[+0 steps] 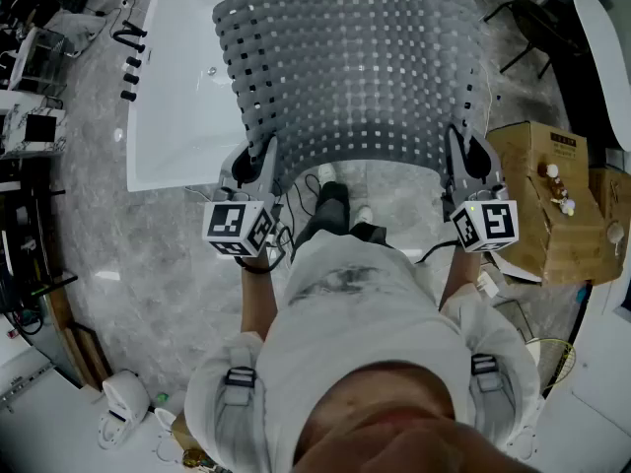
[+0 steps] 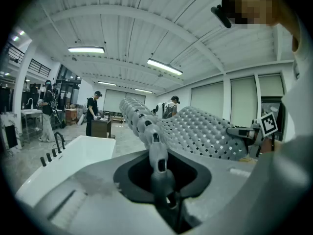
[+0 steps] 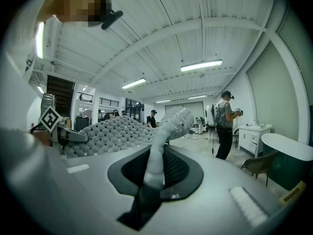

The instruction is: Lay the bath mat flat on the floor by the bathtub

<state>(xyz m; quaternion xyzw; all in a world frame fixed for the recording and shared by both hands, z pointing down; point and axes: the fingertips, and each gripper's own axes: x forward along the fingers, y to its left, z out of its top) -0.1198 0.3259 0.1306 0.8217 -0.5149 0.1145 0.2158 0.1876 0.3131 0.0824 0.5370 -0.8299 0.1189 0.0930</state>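
The left claw (image 1: 260, 158) and the right claw (image 1: 461, 154) are each clamped shut on a near corner of the bath mat (image 1: 355, 77). The mat hangs spread in the air, and its far part seems to reach over the bathtub (image 1: 182, 97) rather than the floor (image 1: 128, 254). Both grips are thin edge pinches, so a corner could slip free. If lowered unevenly, the mat may fold or drape into the tub. A cardboard box (image 1: 542, 195) crowds the right side. Cables (image 1: 304, 191) and the person's shoes (image 1: 326, 173) occupy the floor beneath.
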